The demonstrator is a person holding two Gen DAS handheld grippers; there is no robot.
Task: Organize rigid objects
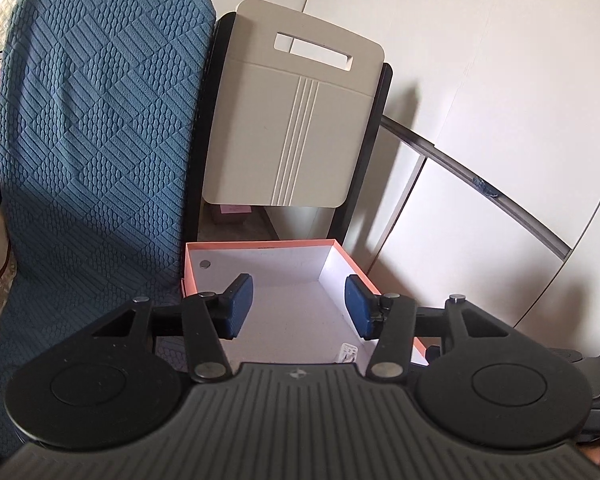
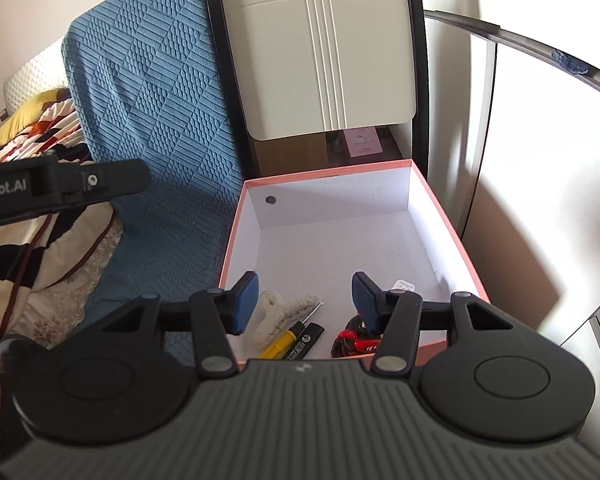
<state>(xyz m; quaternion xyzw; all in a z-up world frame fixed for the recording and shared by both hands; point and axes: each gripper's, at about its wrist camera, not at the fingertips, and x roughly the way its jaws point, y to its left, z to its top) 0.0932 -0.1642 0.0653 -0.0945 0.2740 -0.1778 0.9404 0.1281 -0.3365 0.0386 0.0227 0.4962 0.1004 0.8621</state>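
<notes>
Both grippers, the left gripper (image 1: 299, 306) and the right gripper (image 2: 304, 302), were partly open and held nothing. The screwdriver (image 2: 288, 334), fuzzy clip (image 2: 284, 312) and red thing (image 2: 354, 342) lay in the box (image 2: 448, 216). A good next step was probably to lift straight up, clear of its walls.

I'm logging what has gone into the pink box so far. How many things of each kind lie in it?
In the pink box, right wrist view:
Fluffy white hair clip: 1
Yellow-handled screwdriver: 1
Black stick-shaped item: 1
Red and black item: 1
Small white packet: 1
Total: 5
</notes>
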